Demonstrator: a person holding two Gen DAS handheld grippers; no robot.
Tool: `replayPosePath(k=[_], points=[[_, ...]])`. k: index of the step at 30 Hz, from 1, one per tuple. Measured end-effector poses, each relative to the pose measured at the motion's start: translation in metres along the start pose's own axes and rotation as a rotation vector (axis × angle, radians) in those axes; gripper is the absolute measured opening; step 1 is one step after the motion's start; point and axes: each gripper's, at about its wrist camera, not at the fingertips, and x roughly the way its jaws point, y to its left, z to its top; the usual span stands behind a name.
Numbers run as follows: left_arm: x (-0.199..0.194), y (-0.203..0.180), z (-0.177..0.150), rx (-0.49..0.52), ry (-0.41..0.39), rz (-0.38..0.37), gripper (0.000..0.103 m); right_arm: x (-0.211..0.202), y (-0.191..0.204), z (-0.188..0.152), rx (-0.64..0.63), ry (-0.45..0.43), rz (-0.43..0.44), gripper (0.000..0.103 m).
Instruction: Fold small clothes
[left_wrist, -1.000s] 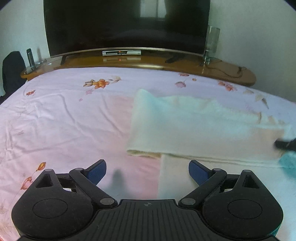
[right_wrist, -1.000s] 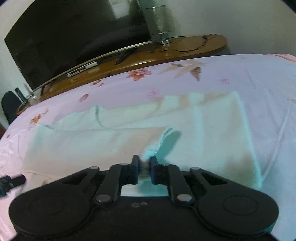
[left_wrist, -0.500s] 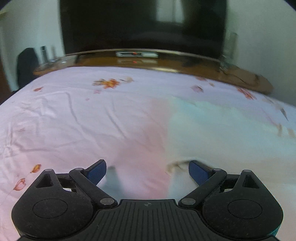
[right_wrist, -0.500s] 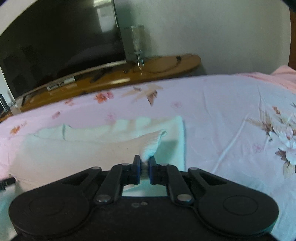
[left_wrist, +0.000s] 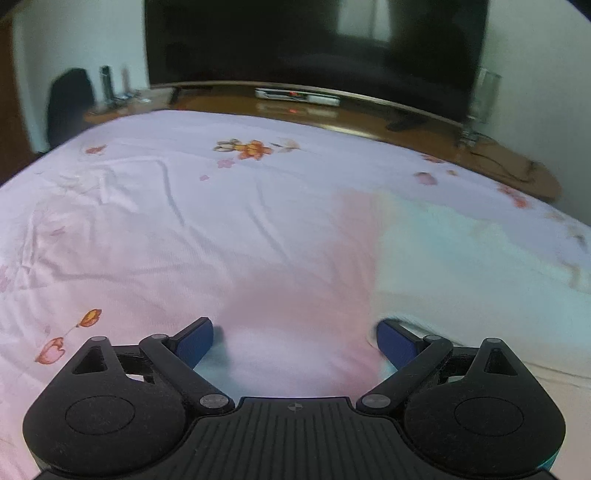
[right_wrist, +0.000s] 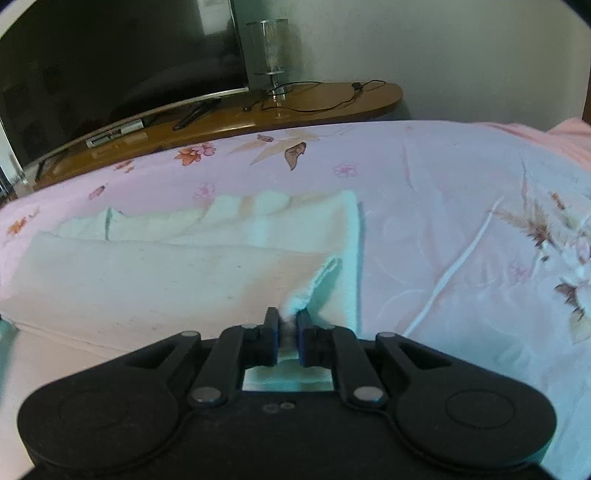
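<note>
A pale cream cloth (right_wrist: 177, 273) lies partly folded on the pink floral bedsheet (right_wrist: 461, 229). My right gripper (right_wrist: 287, 325) is shut on the cloth's near right corner, which bunches up between the fingers. In the left wrist view the cloth (left_wrist: 472, 258) lies at the right, blurred. My left gripper (left_wrist: 295, 338) is open and low over the sheet; its right blue fingertip (left_wrist: 393, 338) is at the cloth's left edge, and nothing is between the jaws.
A wooden TV bench (right_wrist: 229, 122) with a large dark television (left_wrist: 314, 48) runs along the far edge of the bed. A glass lamp (right_wrist: 271, 55) and cables stand on the bench. A dark chair (left_wrist: 68, 103) is at the far left.
My left gripper has moved left, so the cloth has slid to the right of its view. My right gripper still holds the corner; its view has swung right and the cloth lies further left.
</note>
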Motion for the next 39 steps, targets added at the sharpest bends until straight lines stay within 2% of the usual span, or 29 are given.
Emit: replayPosePath(k=[2, 5, 7, 9, 10, 12, 15, 19, 20, 21, 22, 23, 24, 26, 27, 29, 30, 31, 32, 33, 35, 37, 38, 39], points=[[-0.016, 0.007, 0.006, -0.014, -0.009, -0.050, 0.095, -0.005, 0.000, 0.000, -0.011, 0.004, 0.003, 0.011], [-0.025, 0.008, 0.024, -0.044, -0.026, -0.099, 0.095, -0.013, -0.014, 0.007, 0.078, -0.035, 0.031, 0.025], [-0.014, -0.002, 0.038, -0.056, -0.019, -0.112, 0.095, -0.011, -0.025, 0.016, 0.141, -0.052, 0.033, 0.036], [0.004, -0.015, 0.049, -0.056, -0.009, -0.107, 0.095, -0.001, -0.031, 0.026, 0.165, -0.046, 0.020, 0.039], [0.019, -0.022, 0.054, -0.054, 0.020, -0.110, 0.095, 0.007, -0.032, 0.031, 0.167, -0.038, 0.012, 0.049], [0.040, -0.034, 0.057, -0.054, 0.064, -0.121, 0.095, 0.019, -0.031, 0.036, 0.146, -0.028, -0.010, 0.060], [0.063, -0.050, 0.061, -0.040, 0.062, -0.119, 0.095, 0.034, -0.029, 0.040, 0.119, -0.021, -0.007, 0.057], [0.081, -0.058, 0.066, -0.085, 0.051, -0.106, 0.095, 0.047, -0.033, 0.048, 0.134, -0.033, 0.017, 0.041], [0.084, -0.059, 0.067, -0.089, 0.044, -0.104, 0.090, 0.050, -0.035, 0.049, 0.143, -0.033, 0.027, 0.037], [0.084, -0.062, 0.068, -0.085, 0.030, -0.094, 0.077, 0.051, -0.035, 0.049, 0.148, -0.033, 0.032, 0.024], [0.082, -0.064, 0.068, -0.072, 0.016, -0.074, 0.050, 0.052, -0.034, 0.048, 0.138, -0.036, 0.033, 0.013], [0.080, -0.064, 0.069, -0.072, 0.017, -0.105, 0.031, 0.050, -0.031, 0.048, 0.115, -0.042, 0.032, 0.012], [0.081, -0.066, 0.069, -0.069, 0.021, -0.127, 0.030, 0.047, -0.027, 0.047, 0.078, -0.059, 0.020, 0.010], [0.087, -0.073, 0.066, 0.006, -0.021, -0.079, 0.030, 0.049, -0.022, 0.045, 0.007, -0.085, -0.050, 0.009], [0.087, -0.076, 0.067, 0.016, -0.026, -0.068, 0.030, 0.056, -0.024, 0.043, -0.009, -0.070, -0.085, 0.010], [0.084, -0.078, 0.072, 0.002, -0.007, -0.068, 0.030, 0.055, -0.029, 0.043, 0.034, -0.083, -0.064, 0.010], [0.080, -0.077, 0.074, -0.011, 0.001, -0.074, 0.030, 0.052, -0.028, 0.044, 0.030, -0.085, -0.063, 0.012], [0.073, -0.077, 0.074, -0.015, -0.003, -0.081, 0.030, 0.050, -0.026, 0.044, 0.020, -0.083, -0.070, 0.019], [0.065, -0.077, 0.074, 0.000, -0.017, -0.087, 0.034, 0.044, -0.026, 0.044, 0.024, -0.093, -0.068, 0.023], [0.059, -0.079, 0.073, 0.025, -0.030, -0.091, 0.054, 0.037, -0.028, 0.044, 0.038, -0.106, -0.050, 0.028], [0.044, -0.081, 0.067, 0.067, -0.065, -0.091, 0.084, 0.021, -0.030, 0.042, 0.052, -0.127, -0.002, 0.027], [0.031, -0.086, 0.059, 0.131, -0.127, -0.091, 0.084, 0.013, -0.029, 0.041, 0.043, -0.120, 0.036, 0.030], [0.030, -0.089, 0.056, 0.165, -0.126, -0.086, 0.084, 0.012, -0.027, 0.039, 0.038, -0.109, 0.059, 0.033], [0.034, -0.092, 0.054, 0.190, -0.105, -0.081, 0.084, 0.014, -0.025, 0.038, 0.030, -0.093, 0.077, 0.041]])
